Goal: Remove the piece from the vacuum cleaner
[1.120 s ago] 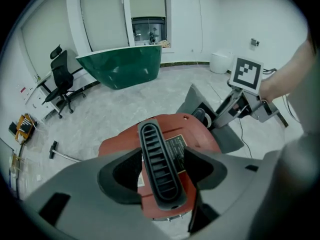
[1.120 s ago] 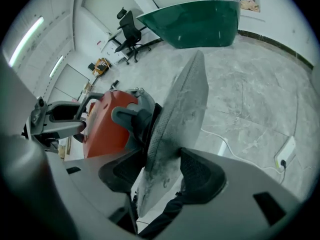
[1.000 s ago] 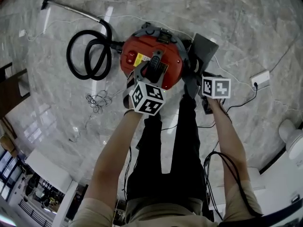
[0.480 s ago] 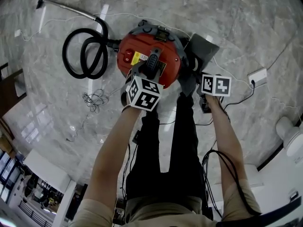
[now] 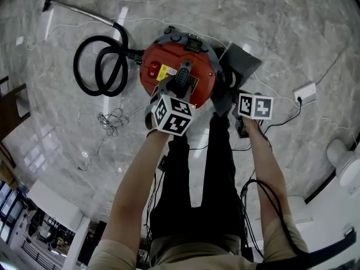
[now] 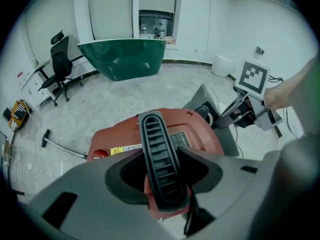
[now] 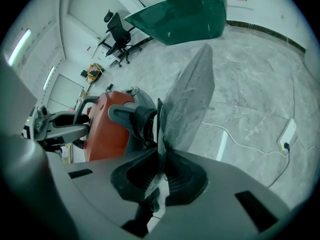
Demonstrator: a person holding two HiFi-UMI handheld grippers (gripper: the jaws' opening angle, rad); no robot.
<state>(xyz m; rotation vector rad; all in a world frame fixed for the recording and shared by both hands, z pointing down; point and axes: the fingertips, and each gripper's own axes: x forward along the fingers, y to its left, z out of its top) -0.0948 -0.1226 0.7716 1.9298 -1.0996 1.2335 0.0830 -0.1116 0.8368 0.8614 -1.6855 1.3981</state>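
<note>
Pale marble floor [image 5: 292, 32] fills the head view, and a person stands on it looking steeply down with a gripper in each hand. A red vacuum cleaner [image 5: 202, 77] sits on the floor just past the person's feet. Its black hose [image 5: 101, 66] is coiled on the floor at its left side.

The part to come off appears to be the grey piece [image 5: 242, 61], a flat, cloth-like panel. It hangs on the right side of the vacuum cleaner, joined to it by a black collar [image 7: 142, 121]. It stands on edge, with its long axis running up and away from the right gripper [image 7: 162, 176], so the right hand is the nearer one. That gripper's jaws have just been closing, and they now pinch the near lower edge of the grey piece, bunching the fabric between the pads.

The left gripper [image 6: 162, 181] is over the top of the vacuum cleaner. Its jaws have also just been closing and now sit fairly wide, pressed on both sides of the black ribbed handle [image 6: 160, 159]. The handle's long axis points away from the jaws.

Judging from this, the left hand steadies the body while the right is set to pull the grey piece off its collar, away to the right.
</note>
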